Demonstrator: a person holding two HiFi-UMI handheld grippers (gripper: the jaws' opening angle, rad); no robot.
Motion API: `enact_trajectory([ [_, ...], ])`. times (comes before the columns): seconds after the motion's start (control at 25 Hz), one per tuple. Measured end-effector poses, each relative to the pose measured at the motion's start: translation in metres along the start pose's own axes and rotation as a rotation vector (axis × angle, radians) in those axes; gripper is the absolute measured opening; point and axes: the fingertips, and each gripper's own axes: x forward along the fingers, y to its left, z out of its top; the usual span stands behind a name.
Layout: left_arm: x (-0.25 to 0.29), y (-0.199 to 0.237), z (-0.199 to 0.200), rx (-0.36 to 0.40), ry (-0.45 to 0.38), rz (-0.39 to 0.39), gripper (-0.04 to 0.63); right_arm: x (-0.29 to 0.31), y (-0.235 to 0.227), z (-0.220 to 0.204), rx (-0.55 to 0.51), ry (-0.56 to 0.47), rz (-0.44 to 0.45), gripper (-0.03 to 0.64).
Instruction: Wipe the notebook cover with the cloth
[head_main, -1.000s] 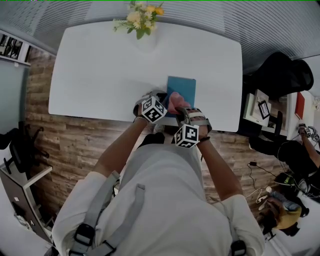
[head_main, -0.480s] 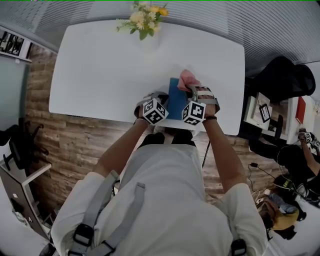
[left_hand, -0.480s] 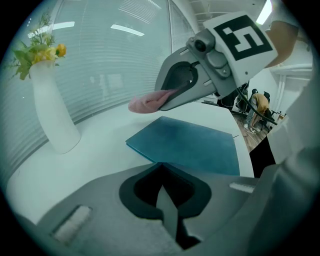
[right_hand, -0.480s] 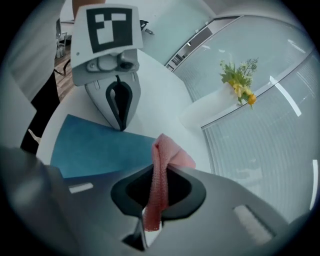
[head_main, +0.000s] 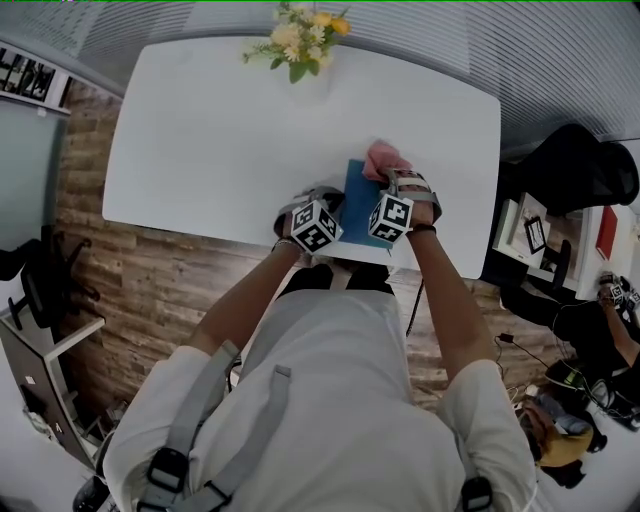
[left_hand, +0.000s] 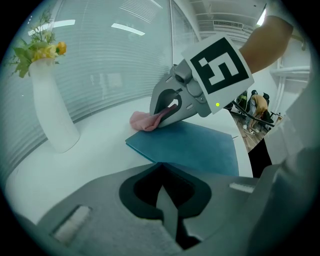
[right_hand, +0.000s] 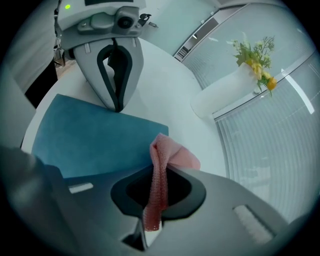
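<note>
A white vase of yellow flowers (left_hand: 50, 117) stands on the white table (head_main: 210, 140), well beyond the tips of both pairs of fingers. The left gripper (left_hand: 159, 167) has its fingers clenched together with nothing between them. Their tips come down on the edge of the flat teal notebook (right_hand: 95, 135), apparently pinning it to the table. The notebook lies closed with its cover up, stretching from those tips across to the right gripper (left_hand: 159, 117). That gripper's fingers are clamped on a crumpled pink cloth (right_hand: 172, 152). One strip of the cloth runs back between the fingers, and the loose bunch sticks out past their tips. The bunch sits at the far corner of the notebook, partly over the cover's edge and partly over bare table just beyond it.

The wiping itself seems to be the step in hand, with the cloth at the far end of a stroke. The next move probably calls for drawing the cloth back over the cover toward the person. It should press lightly on the cover while the left fingers hold the notebook from sliding.
</note>
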Motion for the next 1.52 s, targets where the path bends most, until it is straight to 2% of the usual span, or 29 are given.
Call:
enact_trajectory([
  [0.24,0.0,0.0,0.0,-0.001,-0.001,-0.002,-0.005,-0.001,0.004,0.001,0.029,-0.012,0.011,0.025],
  [1.52,0.0,0.0,0.0,-0.012,0.005,-0.008,-0.005,-0.032,0.056,0.009,0.003,-0.018,0.034,0.018],
])
